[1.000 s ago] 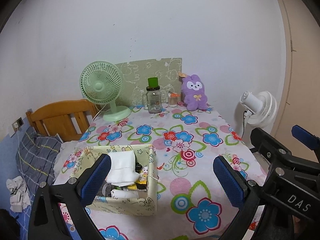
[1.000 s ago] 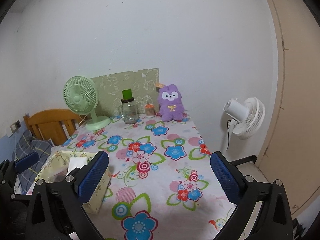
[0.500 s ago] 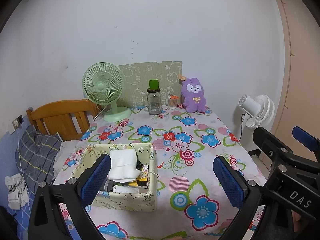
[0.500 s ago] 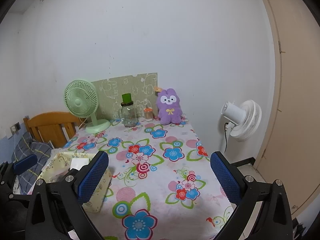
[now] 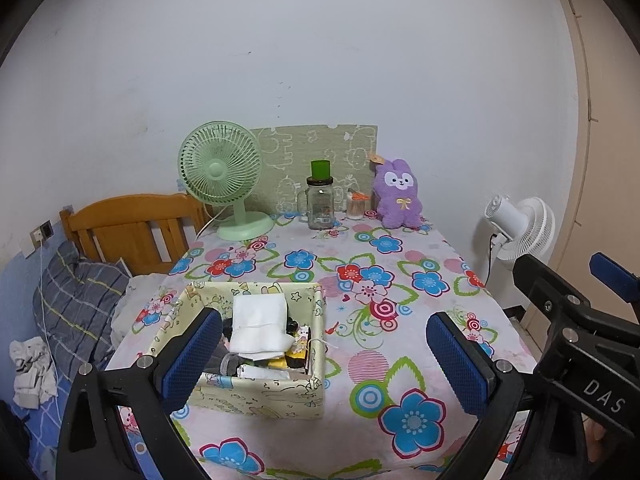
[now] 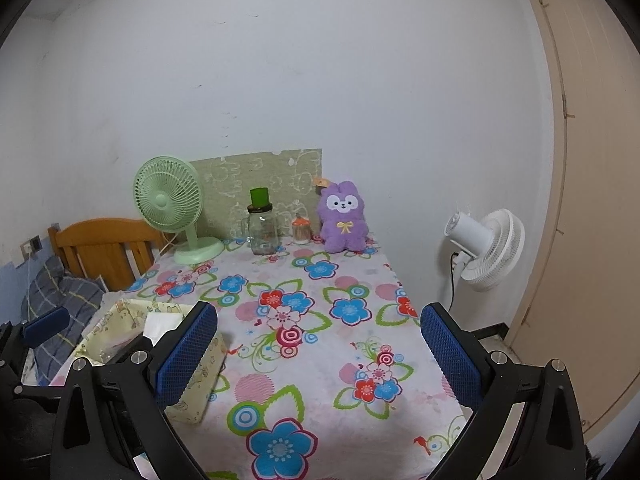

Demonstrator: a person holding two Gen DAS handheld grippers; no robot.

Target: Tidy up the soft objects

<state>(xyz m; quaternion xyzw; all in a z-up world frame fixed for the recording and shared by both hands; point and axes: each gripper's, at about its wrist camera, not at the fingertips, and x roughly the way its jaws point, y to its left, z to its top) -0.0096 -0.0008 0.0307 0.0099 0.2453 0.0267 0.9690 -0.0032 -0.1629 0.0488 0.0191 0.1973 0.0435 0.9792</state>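
Note:
A pale yellow fabric box (image 5: 280, 398) stands on the near left of the flowered table (image 5: 360, 272), with a folded white cloth (image 5: 260, 326) on top of several small items inside. A purple plush bunny (image 5: 398, 194) sits at the table's far edge by the wall; it also shows in the right wrist view (image 6: 344, 218). My left gripper (image 5: 324, 360) is open and empty, held above the table's near edge, its left finger over the box. My right gripper (image 6: 320, 360) is open and empty, to the right of the box (image 6: 192, 392).
At the back stand a green desk fan (image 5: 224, 178), a glass jar with a green lid (image 5: 320, 200), a small container (image 5: 355, 208) and a patterned board (image 5: 316, 160). A white floor fan (image 5: 520, 228) stands right of the table. A wooden headboard (image 5: 128, 224) and bedding lie left.
Both grippers have drawn back and risen slightly, so the table and box look farther away. Both stay open and empty. Nothing on the table moved.

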